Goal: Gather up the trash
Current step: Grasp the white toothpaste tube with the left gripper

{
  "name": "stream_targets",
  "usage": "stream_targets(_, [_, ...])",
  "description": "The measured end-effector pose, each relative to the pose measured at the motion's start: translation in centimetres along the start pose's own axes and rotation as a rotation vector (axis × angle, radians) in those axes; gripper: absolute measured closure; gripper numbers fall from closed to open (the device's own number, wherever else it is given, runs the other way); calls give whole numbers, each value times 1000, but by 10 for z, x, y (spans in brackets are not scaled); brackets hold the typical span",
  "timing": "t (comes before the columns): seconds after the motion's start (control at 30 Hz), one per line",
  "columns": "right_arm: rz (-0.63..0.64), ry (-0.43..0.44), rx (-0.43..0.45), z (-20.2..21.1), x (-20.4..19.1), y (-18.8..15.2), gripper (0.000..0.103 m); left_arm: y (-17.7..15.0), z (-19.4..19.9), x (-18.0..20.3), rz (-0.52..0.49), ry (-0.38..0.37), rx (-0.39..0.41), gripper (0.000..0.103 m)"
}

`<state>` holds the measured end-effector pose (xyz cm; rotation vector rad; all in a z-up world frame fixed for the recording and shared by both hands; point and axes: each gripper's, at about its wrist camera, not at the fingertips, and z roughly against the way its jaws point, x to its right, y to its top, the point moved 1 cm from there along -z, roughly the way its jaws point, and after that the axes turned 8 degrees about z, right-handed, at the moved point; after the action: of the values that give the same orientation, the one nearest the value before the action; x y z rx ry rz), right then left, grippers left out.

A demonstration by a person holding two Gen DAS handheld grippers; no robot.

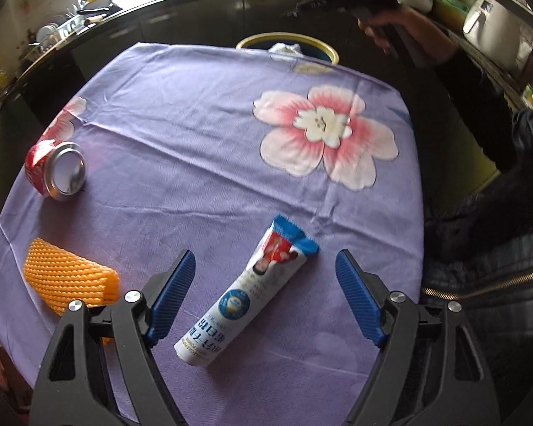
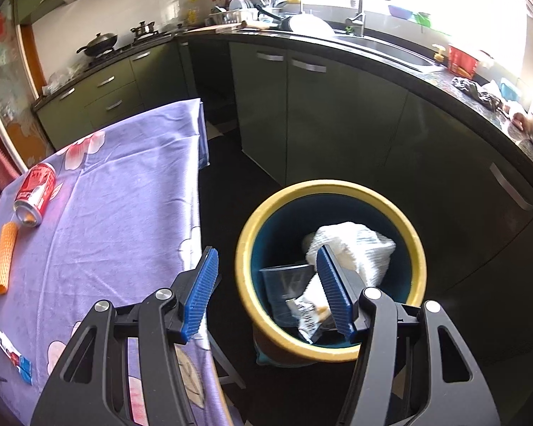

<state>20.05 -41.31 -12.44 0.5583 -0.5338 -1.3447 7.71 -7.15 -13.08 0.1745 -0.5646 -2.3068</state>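
Now L gripper (image 1: 265,277) gapes over the toothpaste tube (image 1: 251,290) on the tablecloth (image 1: 181,113) for a grab, while R gripper (image 2: 267,277), released & empty, hangs over the bin (image 2: 332,191) w/ trash inside.

Wok (image 2: 97,44), sink (image 2: 391,49), perhaps dish rack (image 2: 231,16)

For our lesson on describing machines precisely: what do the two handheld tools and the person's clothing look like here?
Each tool, left and right, has two angular black arms with cut-out windows and silver round bolt heads, ending in ribbed blue pads. No cables show. The person wears a dark padded jacket with a gold-coloured zip, and a dark sleeve.
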Motion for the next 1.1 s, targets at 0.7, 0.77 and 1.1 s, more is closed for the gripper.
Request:
stream_targets(0.7, [1, 44, -4, -3, -5, -4, 45, -22, -17, -5, 27, -7, -75, 80])
stream_targets(0.77, [-3, 49, -3, -2, -4, -5, 45, -22, -16, -4, 69, -22, -70, 81])
stream_targets(1.1, [-24, 58, 25, 8, 4, -10, 45, -14, -8, -5, 173, 3, -44, 82])
